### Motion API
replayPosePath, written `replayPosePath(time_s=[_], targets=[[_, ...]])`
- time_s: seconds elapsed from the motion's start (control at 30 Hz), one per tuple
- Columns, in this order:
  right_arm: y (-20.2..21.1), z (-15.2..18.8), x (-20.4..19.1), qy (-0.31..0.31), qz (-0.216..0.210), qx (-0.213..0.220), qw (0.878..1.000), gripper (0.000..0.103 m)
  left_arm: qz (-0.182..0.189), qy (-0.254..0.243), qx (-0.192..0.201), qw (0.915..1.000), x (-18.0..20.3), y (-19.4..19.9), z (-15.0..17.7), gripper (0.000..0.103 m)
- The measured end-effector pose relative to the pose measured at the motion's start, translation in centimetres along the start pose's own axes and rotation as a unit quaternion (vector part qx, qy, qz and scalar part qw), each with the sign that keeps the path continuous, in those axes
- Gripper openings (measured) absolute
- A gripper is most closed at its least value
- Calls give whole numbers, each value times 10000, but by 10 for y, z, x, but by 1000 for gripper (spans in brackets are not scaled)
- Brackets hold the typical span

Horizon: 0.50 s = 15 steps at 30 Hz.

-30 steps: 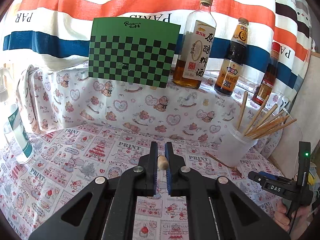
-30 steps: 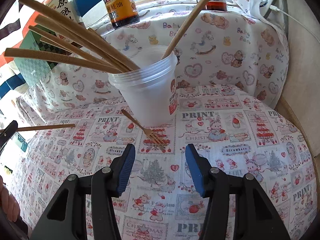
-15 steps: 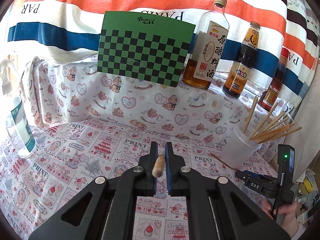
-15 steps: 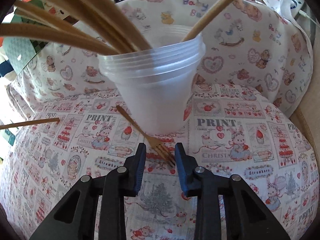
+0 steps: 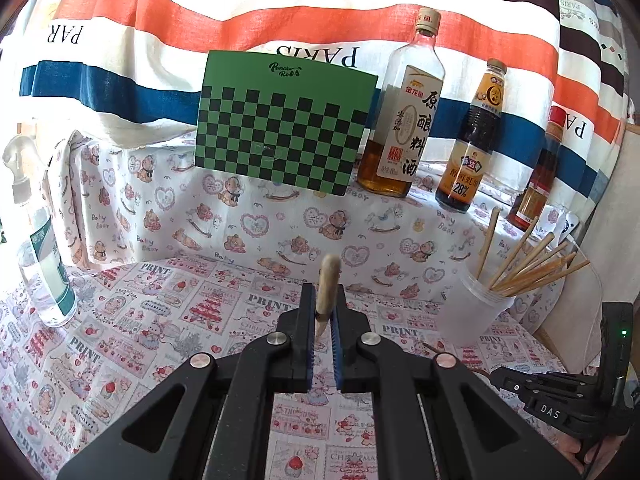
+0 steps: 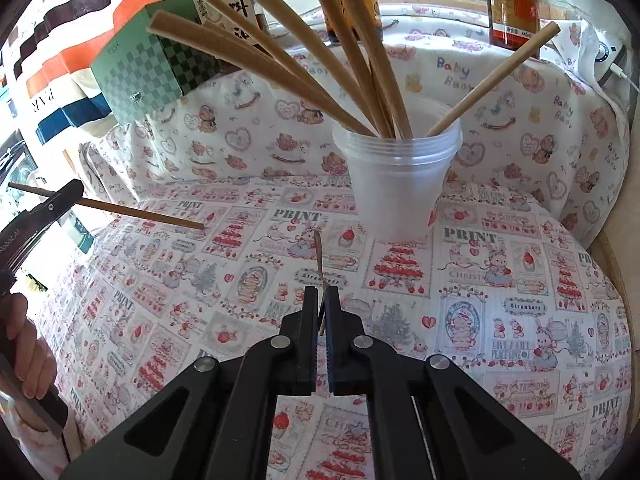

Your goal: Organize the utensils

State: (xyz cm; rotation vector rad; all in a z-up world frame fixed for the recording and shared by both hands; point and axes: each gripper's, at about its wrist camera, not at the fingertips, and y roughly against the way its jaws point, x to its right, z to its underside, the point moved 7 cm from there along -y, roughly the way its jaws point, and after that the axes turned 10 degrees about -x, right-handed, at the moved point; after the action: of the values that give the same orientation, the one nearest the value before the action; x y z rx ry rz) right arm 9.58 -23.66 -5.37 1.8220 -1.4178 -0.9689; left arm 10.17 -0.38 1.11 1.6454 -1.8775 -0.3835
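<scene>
- Right tool (image 6: 318, 312) pinched small wooden fork (image 6: 319, 264); left tool (image 5: 323, 312) pinched a chopstick (image 5: 328, 288).
- Step: pickup done. Next, probably: drop both into cup (image 6: 396, 184).

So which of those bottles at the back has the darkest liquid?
The middle bottle, marked 28%: nearly black inside, while the tall bottle to its left holds amber liquid and the right one reddish-brown.

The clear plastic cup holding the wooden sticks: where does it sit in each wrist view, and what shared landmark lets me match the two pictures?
Left wrist view: the plastic cup stands at lower right on the printed cloth, sticks fanning up and right.
Right wrist view: the plastic cup stands at upper centre, just right of the middle, beyond the gripper's tips.
Shared landmark: the green checkerboard card, upper centre in the left view, upper left in the right.
</scene>
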Motion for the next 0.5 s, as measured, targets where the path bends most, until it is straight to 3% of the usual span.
replayPosePath(time_s=[0.1, 0.23, 0.3, 0.4, 0.43, 0.47, 0.5], targets=[[19, -3, 0, -75, 163, 340, 9993, 3, 68, -32, 137, 9999, 3, 7, -2, 6], [48, -14, -3, 128, 239, 1136, 9932, 2, 47, -17, 398, 9992, 5, 22, -6, 6], [49, -16, -9, 342, 345, 1068, 9931, 2, 131, -65, 453, 9989, 8, 26, -7, 6], [29, -12, -7, 284, 288, 599, 9974, 5, -3, -130, 491, 9987, 9, 25, -7, 6], [17, -10, -6, 271, 333, 327, 9985, 14, -14, -157, 504, 9986, 9, 25, -7, 6], [6, -7, -5, 255, 392, 134, 9988, 33, 2, -175, 505, 9986, 10, 25, -6, 6], [-4, -5, -4, 225, 449, 30, 9987, 42, 25, -183, 500, 9986, 11, 25, -6, 6]])
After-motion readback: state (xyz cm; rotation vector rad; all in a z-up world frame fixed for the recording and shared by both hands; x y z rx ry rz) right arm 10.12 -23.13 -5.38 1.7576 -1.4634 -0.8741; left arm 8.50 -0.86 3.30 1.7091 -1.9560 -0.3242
